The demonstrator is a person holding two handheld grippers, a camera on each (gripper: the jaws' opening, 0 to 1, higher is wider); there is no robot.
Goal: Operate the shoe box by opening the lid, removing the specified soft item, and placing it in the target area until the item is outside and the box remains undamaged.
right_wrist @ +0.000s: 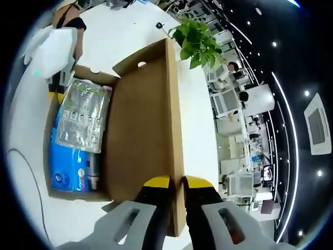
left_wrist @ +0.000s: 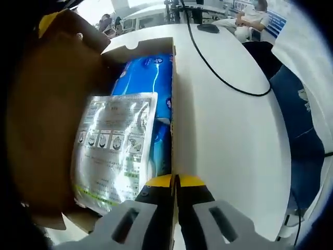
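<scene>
Shoe box (right_wrist: 140, 135) sits open on the table (left_wrist: 229, 130), its wall pinched by the left hand-held gripper (left_wrist: 175, 181) and raised lid by the right hand-held gripper (right_wrist: 177, 182); next, lift out the silver pouch (left_wrist: 112, 148) ahead.

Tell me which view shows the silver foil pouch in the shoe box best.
The left gripper view: the silver foil pouch is close, large, its printed panels showing, lying on the blue pack. In the right gripper view the pouch is smaller and farther, though whole.
</scene>
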